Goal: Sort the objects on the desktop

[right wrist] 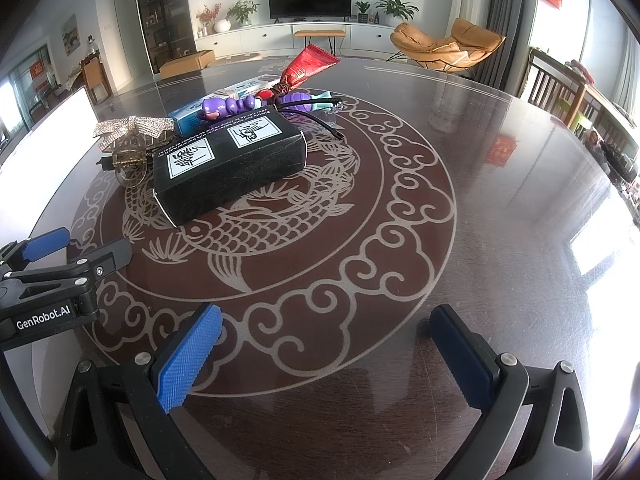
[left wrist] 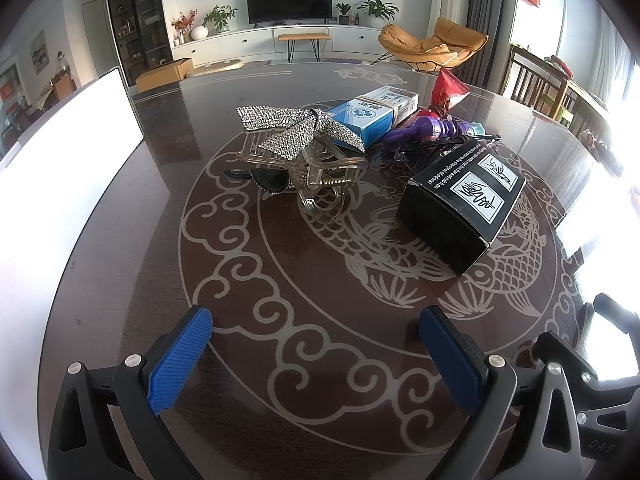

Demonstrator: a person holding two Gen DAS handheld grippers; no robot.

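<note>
A pile of objects sits mid-table: a black box (left wrist: 460,208) (right wrist: 230,160), a clear hair claw with a rhinestone bow (left wrist: 304,136) (right wrist: 132,132), a blue-and-white carton (left wrist: 372,114) (right wrist: 192,116), a purple toy (left wrist: 424,128) (right wrist: 228,106), black-framed glasses (left wrist: 452,146) (right wrist: 320,114) and a red tube (left wrist: 450,86) (right wrist: 308,64). My left gripper (left wrist: 316,334) is open and empty, short of the pile. My right gripper (right wrist: 326,332) is open and empty, right of the black box. The left gripper also shows at the left edge of the right wrist view (right wrist: 60,264).
The dark glass table (right wrist: 500,200) bears a fish and cloud pattern. A white box (left wrist: 68,160) stands at its left side. Wooden chairs (left wrist: 536,84) stand at the far right edge. A living room lies beyond.
</note>
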